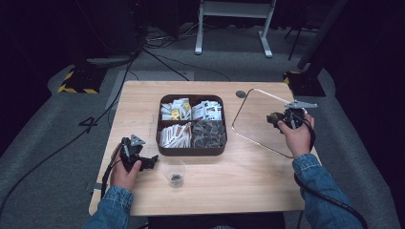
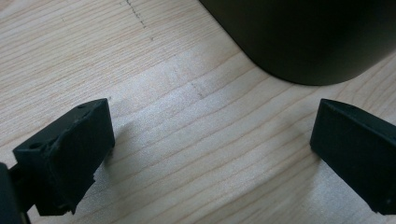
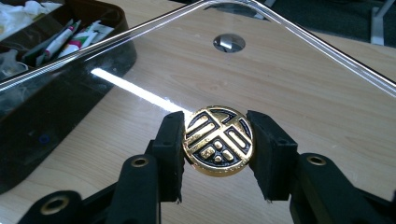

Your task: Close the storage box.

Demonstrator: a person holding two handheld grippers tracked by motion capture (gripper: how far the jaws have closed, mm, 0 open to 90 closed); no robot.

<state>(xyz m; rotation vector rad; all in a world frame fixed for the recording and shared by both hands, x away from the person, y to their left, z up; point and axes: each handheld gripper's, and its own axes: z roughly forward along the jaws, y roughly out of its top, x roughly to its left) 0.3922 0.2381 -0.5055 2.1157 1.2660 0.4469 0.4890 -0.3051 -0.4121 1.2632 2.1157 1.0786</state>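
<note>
I can read no brand or words anywhere; the nearest thing to a mark is the gold-and-black geometric emblem on the round knob (image 3: pixel 218 141), a pattern of bars and blocks inside a gold ring, and the packets in the tray are too small in the high view for their print to be legible. My right hand-held gripper (image 3: pixel 218 149) is clamped on that knob, one black pad pressing each side of it, so the knob sits squarely between the jaws. The knob belongs to the clear lid (image 1: pixel 260 117), a transparent square with rounded corners, which I see lifted and tilted over the right part of the worktop (image 1: pixel 143 100), its near edge close to my right hand (image 1: pixel 296 136). Through the lid I see the wood grain and a round grey disc (image 3: pixel 229 43) set in the worktop beyond it. Just to the left of the lid stands the dark brown tray (image 1: pixel 191 151), split into four compartments that hold white packets, pale sticks and dark wrapped pieces; its corner lies near the lid's edge in the right gripper view. My left hand-held gripper (image 1: pixel 138 155) rests low at the tray's front left corner, jaws spread wide with nothing between them but bare wood, and the tray's rounded dark wall is just ahead of it. A small clear cup (image 1: pixel 174 172) with something dark in its bottom stands near that gripper, in front of the tray.
</note>
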